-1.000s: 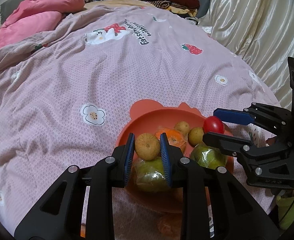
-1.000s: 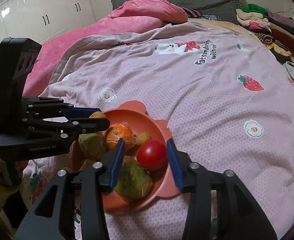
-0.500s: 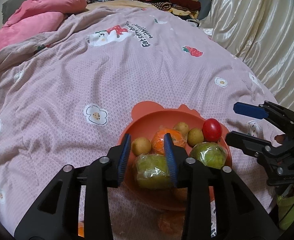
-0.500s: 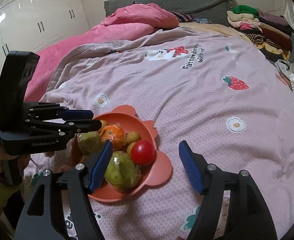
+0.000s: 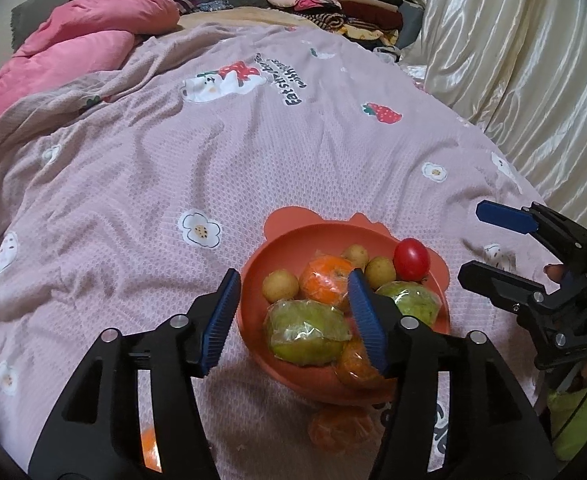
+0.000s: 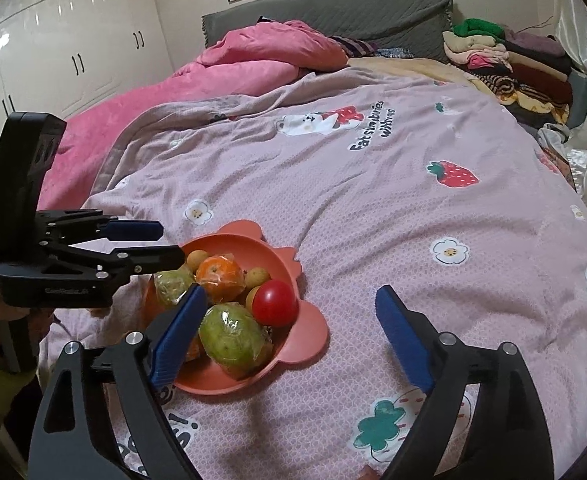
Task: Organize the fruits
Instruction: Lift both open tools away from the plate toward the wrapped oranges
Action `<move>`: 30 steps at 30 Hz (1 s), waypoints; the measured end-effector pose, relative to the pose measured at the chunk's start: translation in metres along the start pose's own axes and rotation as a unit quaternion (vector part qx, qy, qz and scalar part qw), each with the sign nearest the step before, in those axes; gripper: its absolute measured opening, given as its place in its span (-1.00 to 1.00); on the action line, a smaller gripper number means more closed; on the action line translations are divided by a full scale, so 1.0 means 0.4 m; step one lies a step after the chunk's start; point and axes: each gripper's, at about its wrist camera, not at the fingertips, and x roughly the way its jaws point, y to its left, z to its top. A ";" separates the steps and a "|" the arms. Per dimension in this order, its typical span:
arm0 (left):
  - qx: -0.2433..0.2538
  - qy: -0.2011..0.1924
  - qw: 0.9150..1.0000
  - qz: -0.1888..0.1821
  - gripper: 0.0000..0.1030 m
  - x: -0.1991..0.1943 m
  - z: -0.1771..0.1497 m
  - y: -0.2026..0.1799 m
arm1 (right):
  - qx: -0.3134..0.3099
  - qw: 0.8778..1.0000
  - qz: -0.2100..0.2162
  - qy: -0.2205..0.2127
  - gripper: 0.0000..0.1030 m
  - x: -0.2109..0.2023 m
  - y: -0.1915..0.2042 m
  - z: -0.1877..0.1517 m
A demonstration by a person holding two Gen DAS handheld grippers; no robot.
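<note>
Fruits fill an orange bowl with ear-shaped tabs, set on a pink quilt near its close edge. Two plastic-wrapped green fruits lie on their sides: the nearer one has its long axis running left to right in the left wrist view, while the other slants toward the rim in the right wrist view. A red tomato sits at the bowl's right side, beside a wrapped orange and three small tan fruits.

The left gripper hangs over the bowl's near-left rim, jaws spread and empty, its right finger crossing in front of the fruit and hiding part of a second orange. The right gripper is likewise spread wide, the bowl just inside its left finger. Another orange rests on the quilt below the bowl, half hidden; a further orange shape between the left gripper's arms is too cut off to identify.
</note>
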 end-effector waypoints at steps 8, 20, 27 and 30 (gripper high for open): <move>-0.003 -0.014 1.000 0.005 0.22 -0.044 -0.002 0.000 | -0.008 1.000 -0.004 -0.021 0.82 -0.023 0.013 0.004; -0.013 -0.026 0.999 0.017 0.55 -0.088 -0.009 0.001 | -0.012 0.999 -0.015 -0.031 0.87 -0.035 0.019 0.007; -0.019 -0.034 0.999 0.024 0.74 -0.110 -0.011 0.002 | -0.014 0.999 -0.021 -0.035 0.91 -0.041 0.022 0.009; -0.020 -0.036 0.999 0.027 0.81 -0.118 -0.013 0.004 | -0.018 0.999 -0.025 -0.039 0.91 -0.049 0.026 0.009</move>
